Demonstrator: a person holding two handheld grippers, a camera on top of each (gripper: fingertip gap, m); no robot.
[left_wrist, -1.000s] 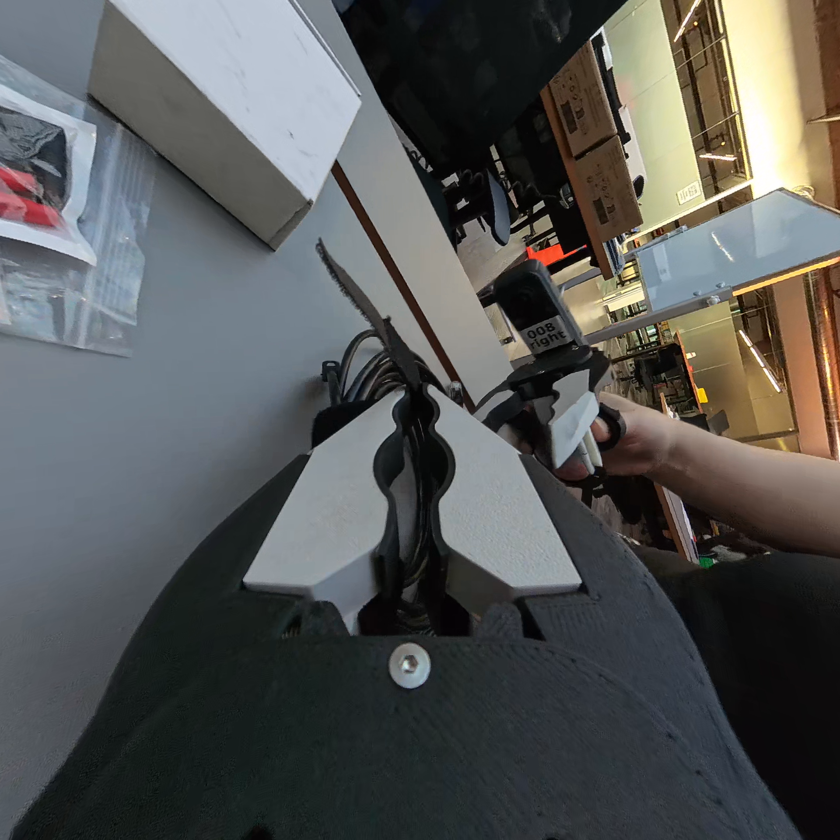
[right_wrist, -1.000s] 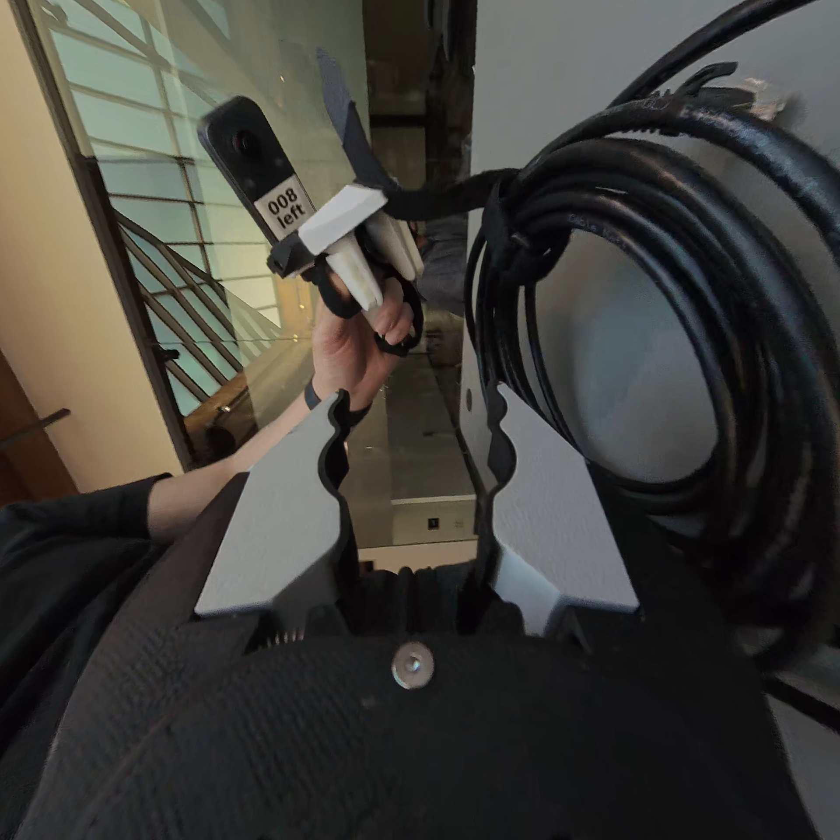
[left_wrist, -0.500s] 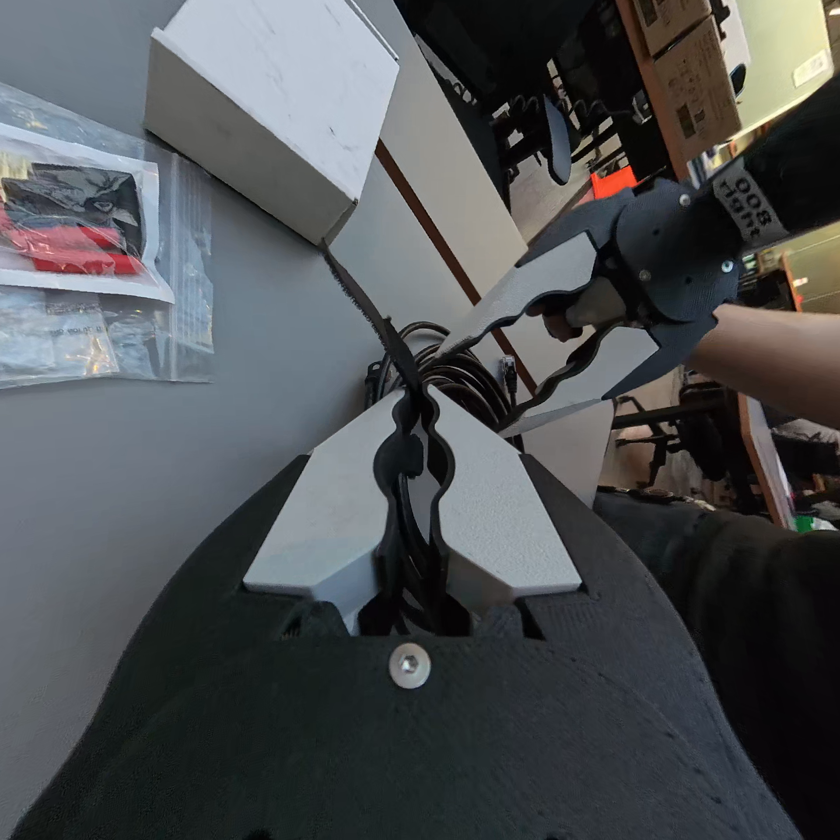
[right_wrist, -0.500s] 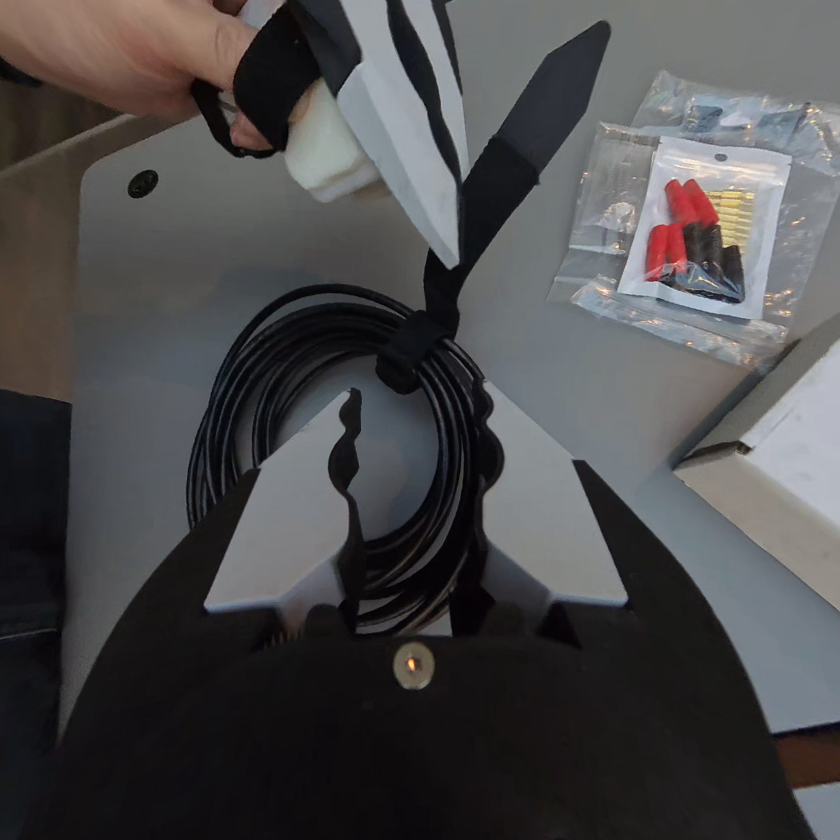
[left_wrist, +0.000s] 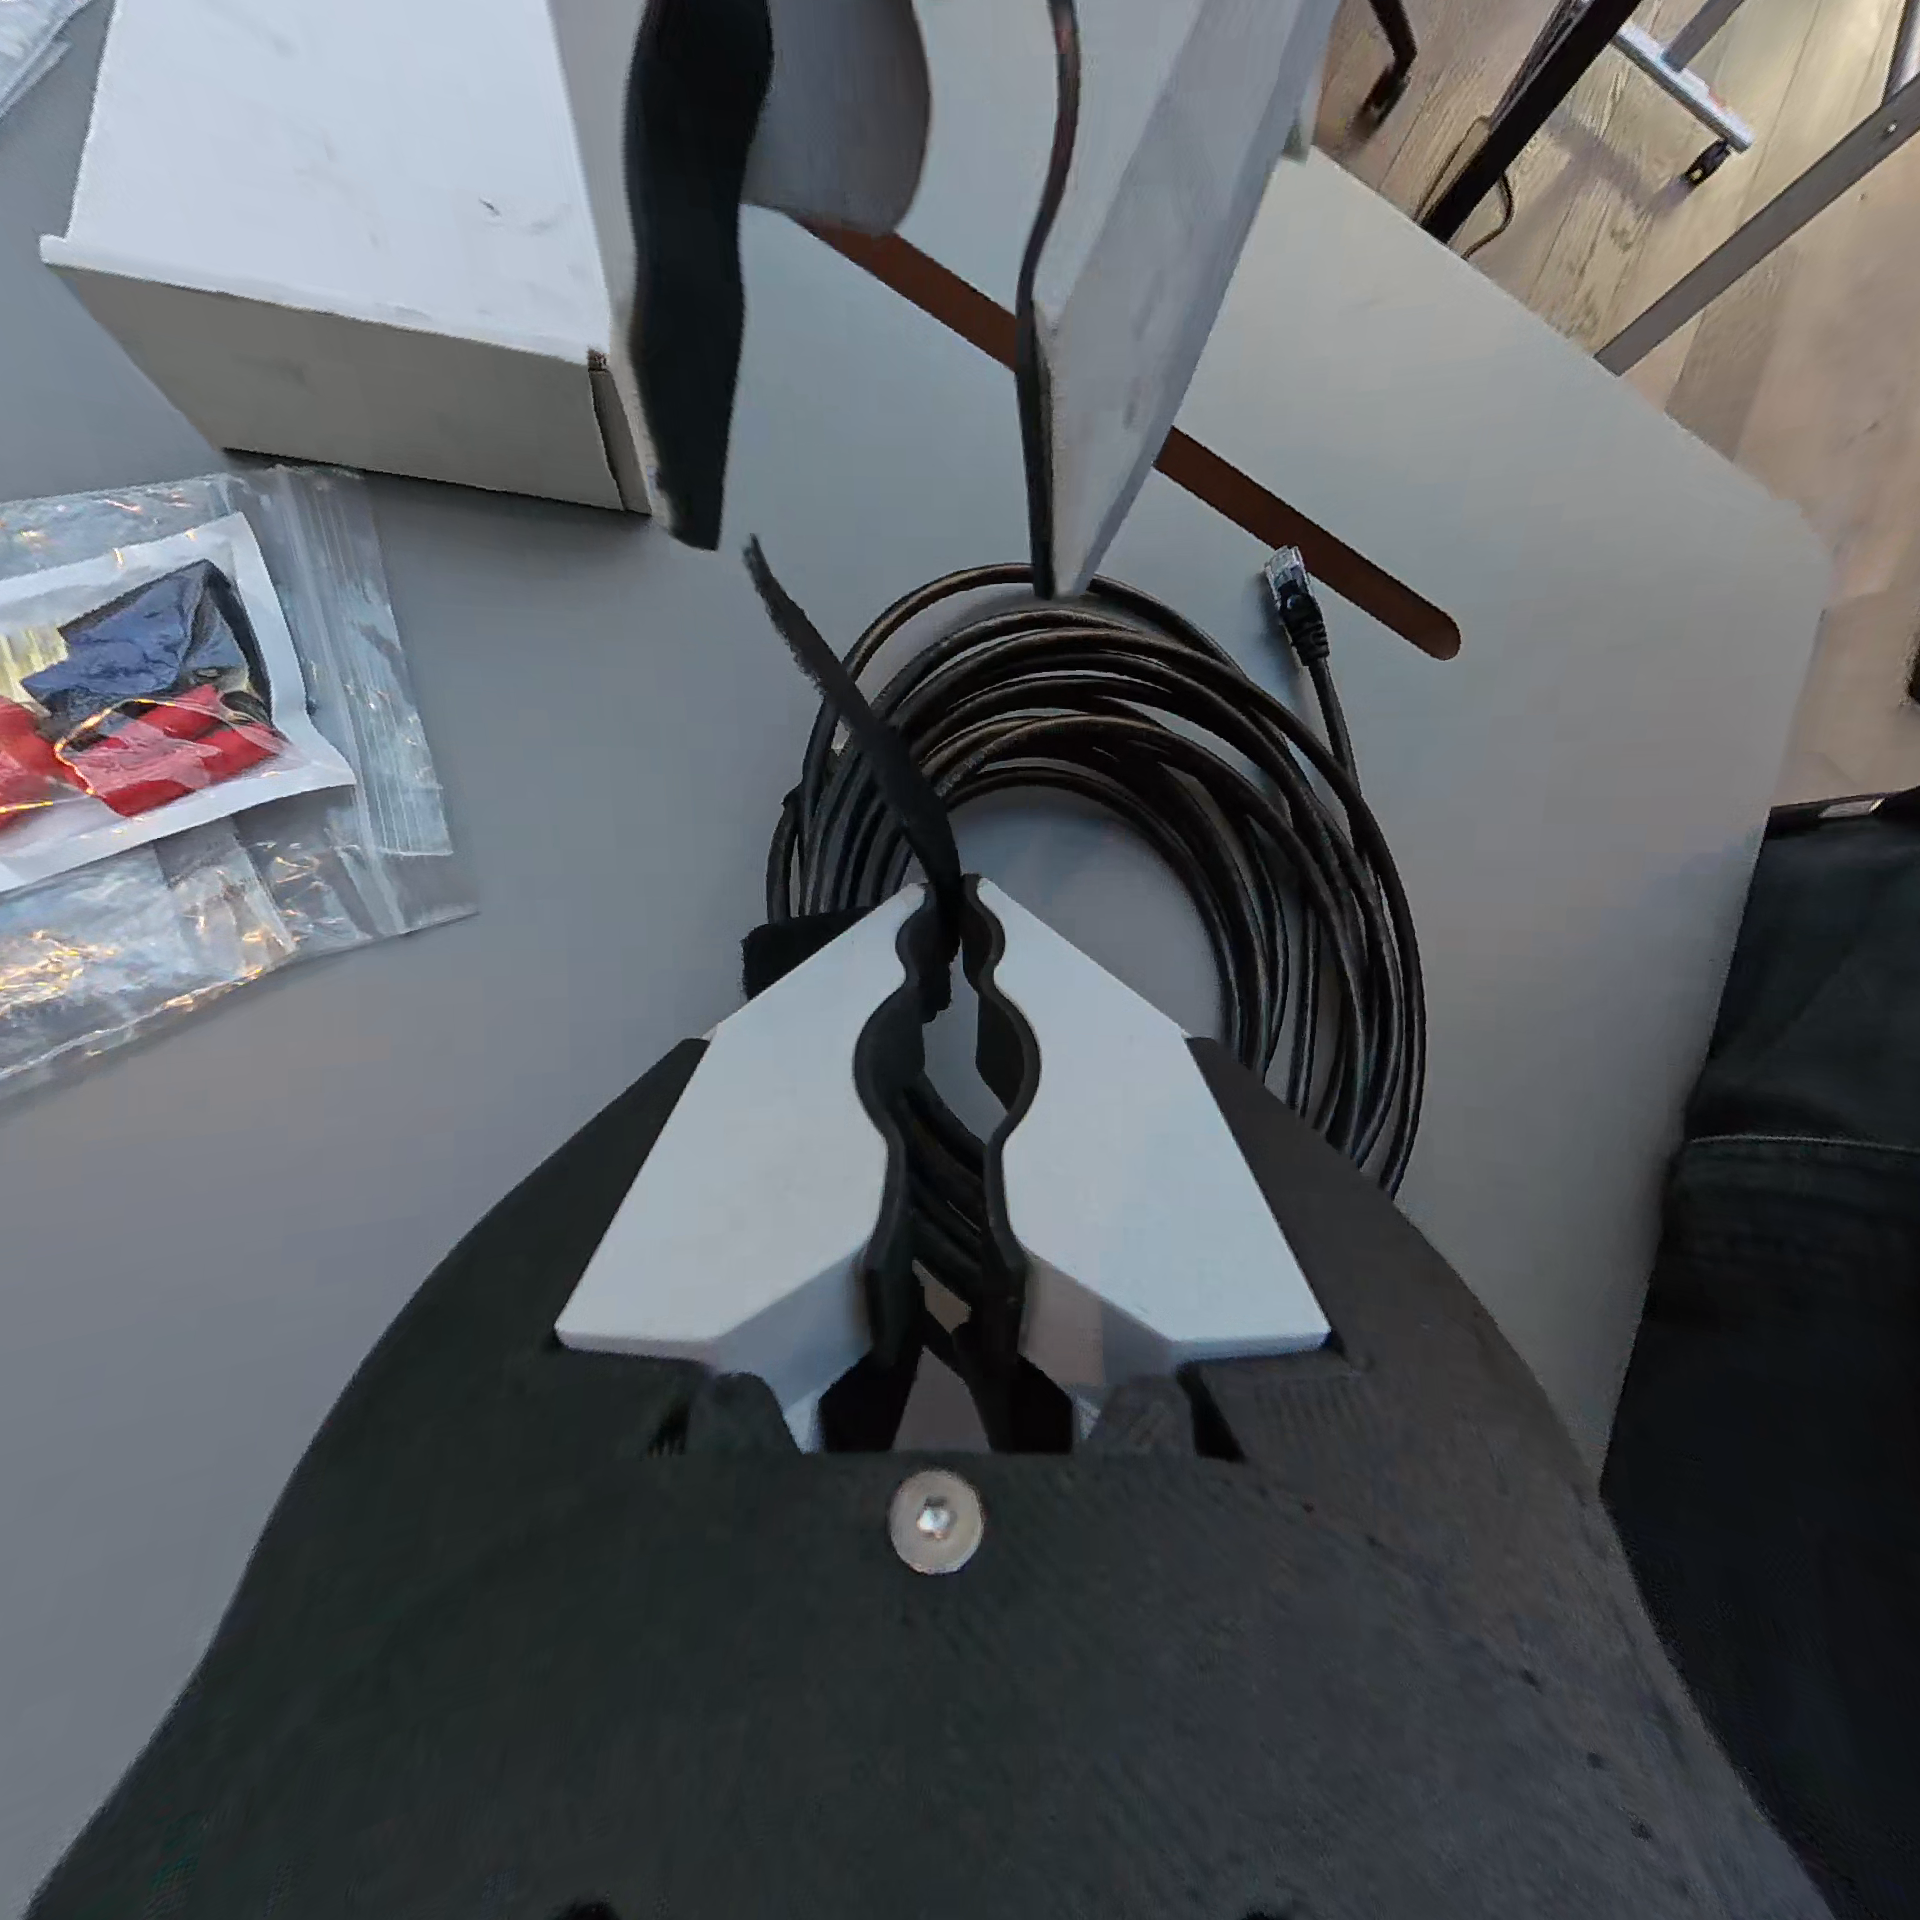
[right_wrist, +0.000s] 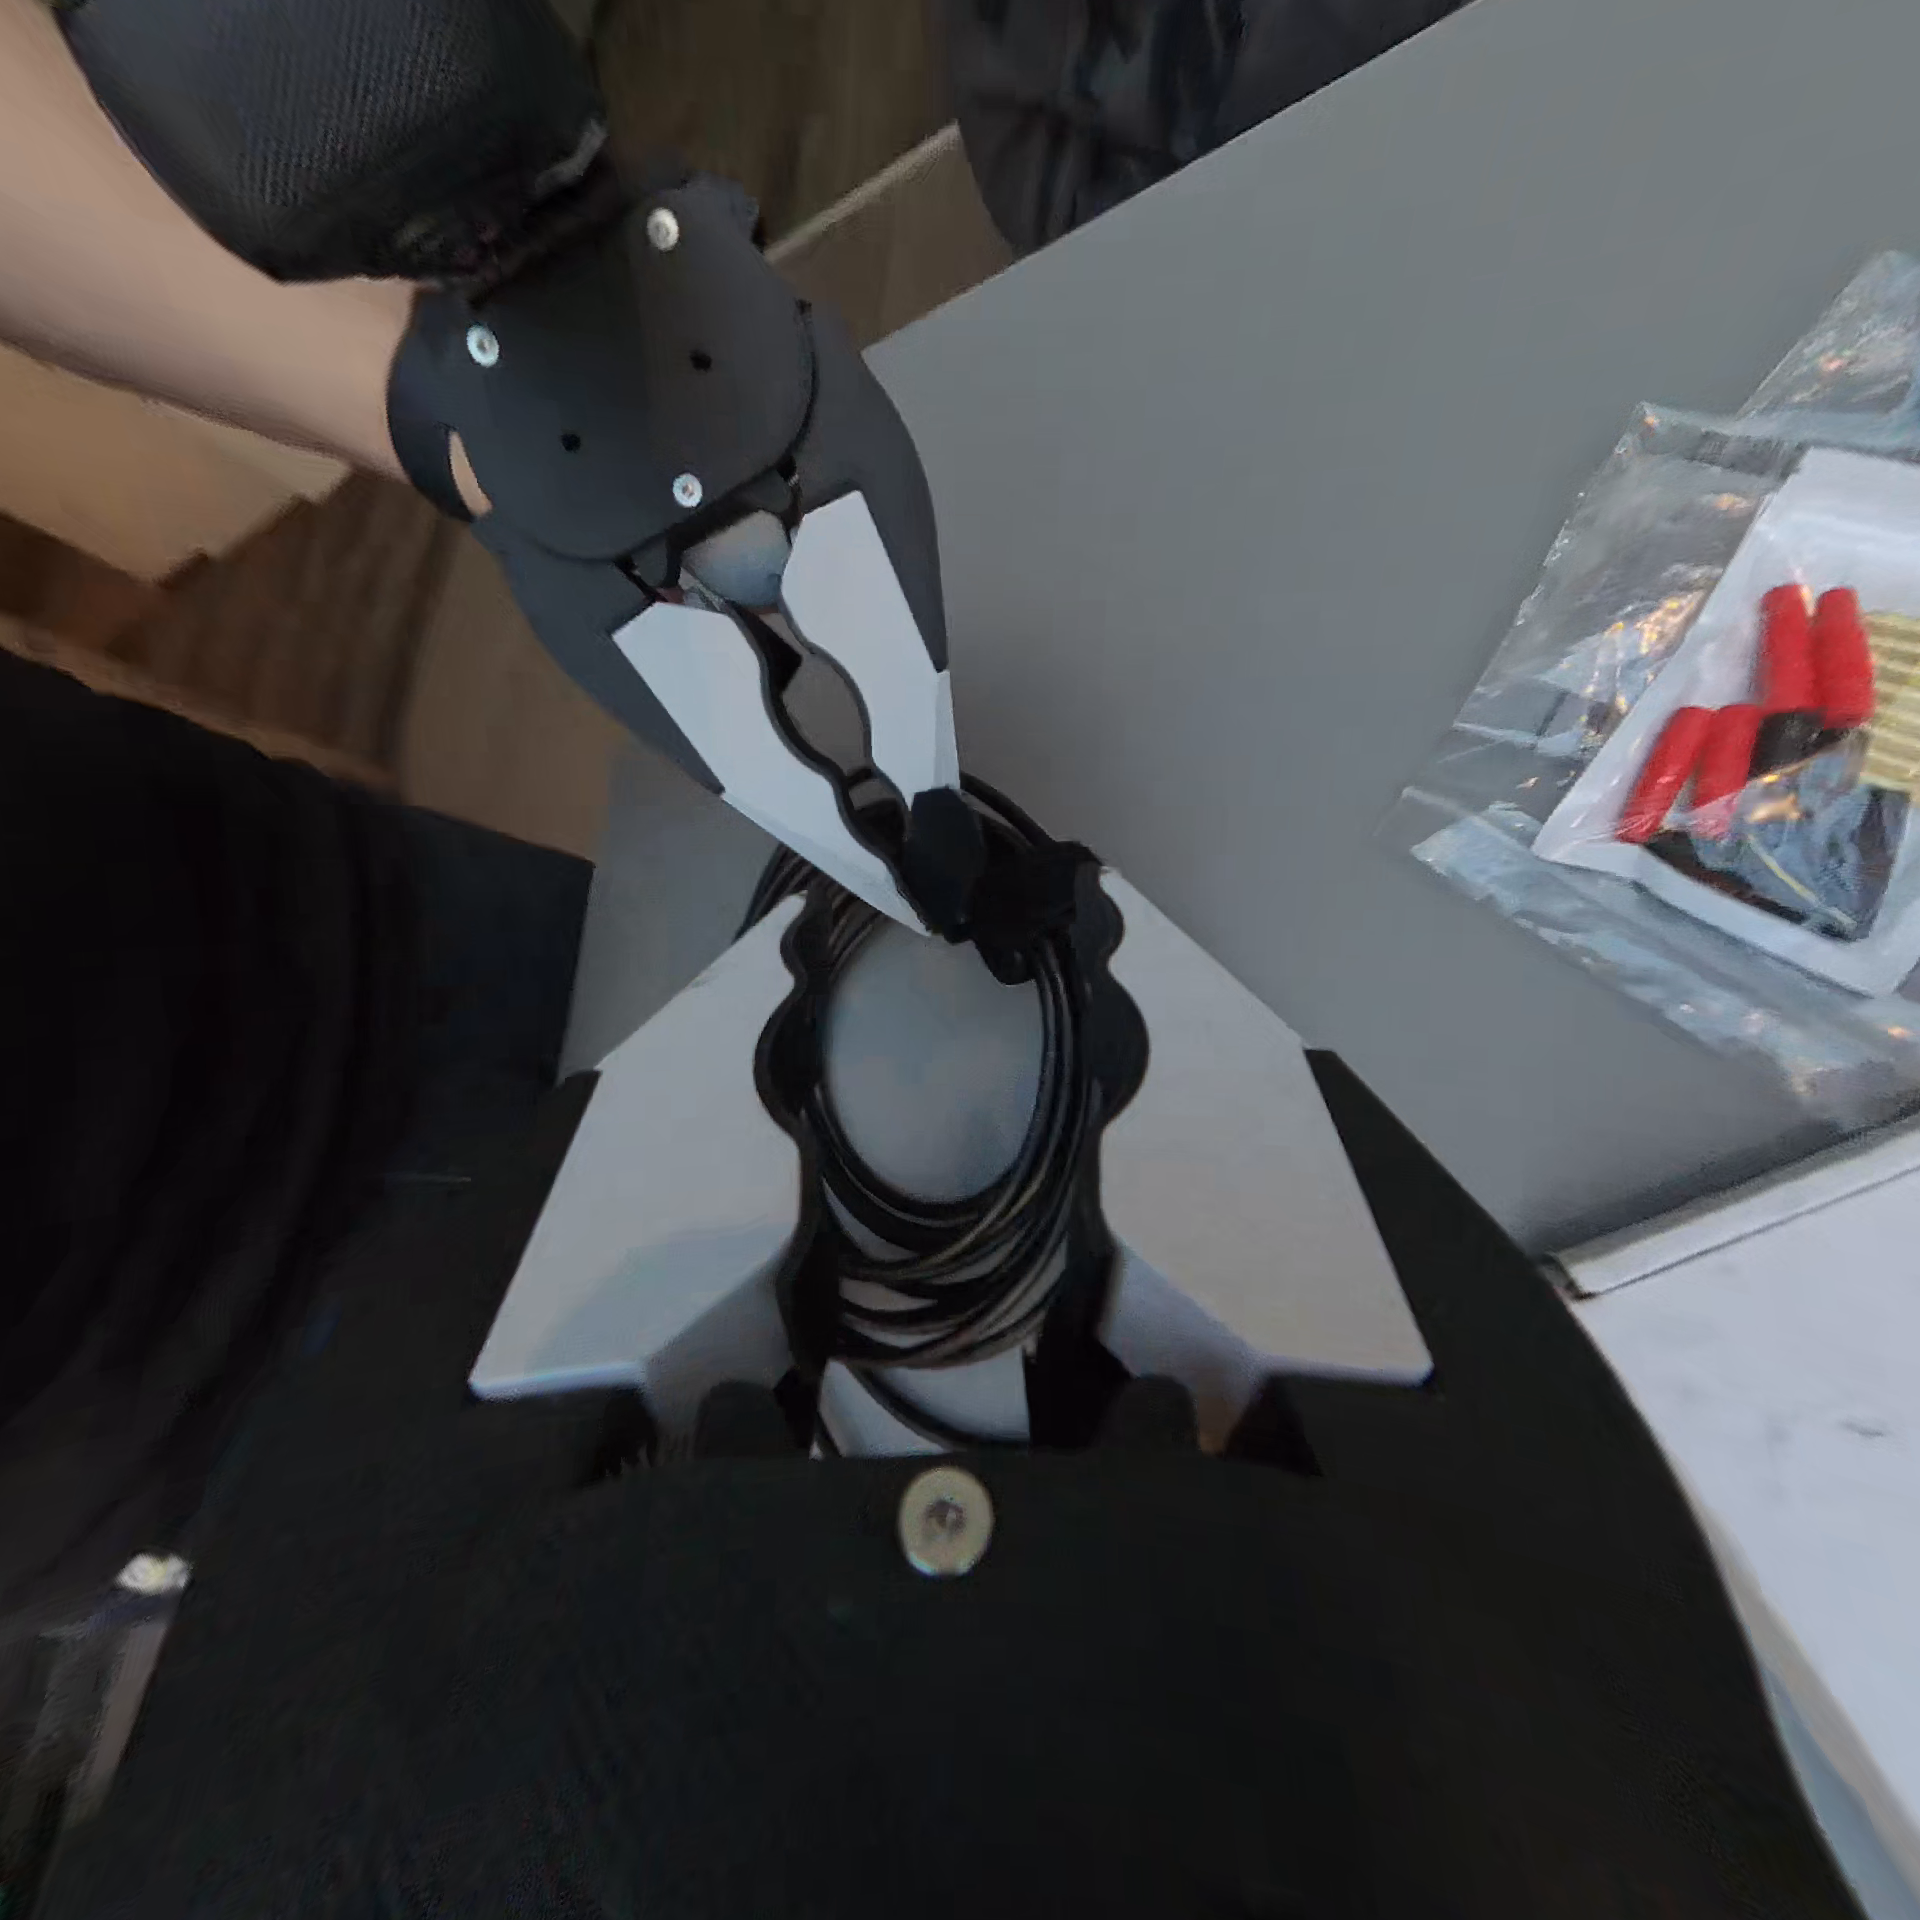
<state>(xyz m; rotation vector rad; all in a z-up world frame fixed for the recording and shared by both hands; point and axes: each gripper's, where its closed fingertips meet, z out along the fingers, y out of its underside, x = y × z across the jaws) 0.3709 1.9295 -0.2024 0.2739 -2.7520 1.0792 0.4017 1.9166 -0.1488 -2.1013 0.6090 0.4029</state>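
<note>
Left gripper (left_wrist: 943, 904), seen from its own camera: it points down and forward over the grey table (left_wrist: 312, 1143), tips pinched together on a black strap (left_wrist: 842, 717) that rises from a coil of black cable (left_wrist: 1143, 790) lying flat on the table. In the right wrist view the same gripper (right_wrist: 930, 883) enters from the upper left, held by a hand in a dark glove (right_wrist: 343, 135), and slants down to the strap's wrap around the coil (right_wrist: 1029, 904).

Right gripper (right_wrist: 940, 914): it reaches over the coil (right_wrist: 935, 1247) with its fingers spread apart, holding nothing; the cable loops show in the gap between them. From the left wrist view its two pale fingers (left_wrist: 1132, 312) hang in from the top edge, cut off above, with the strap's free end between their tips.

Surroundings, left to right in the left wrist view: clear plastic bags (left_wrist: 187, 707) with red and dark parts (contents hard to make out), a white box (left_wrist: 343, 197), and the cable's plug (left_wrist: 1294, 603) near the table's far edge. Motion blur softens the right wrist view.
</note>
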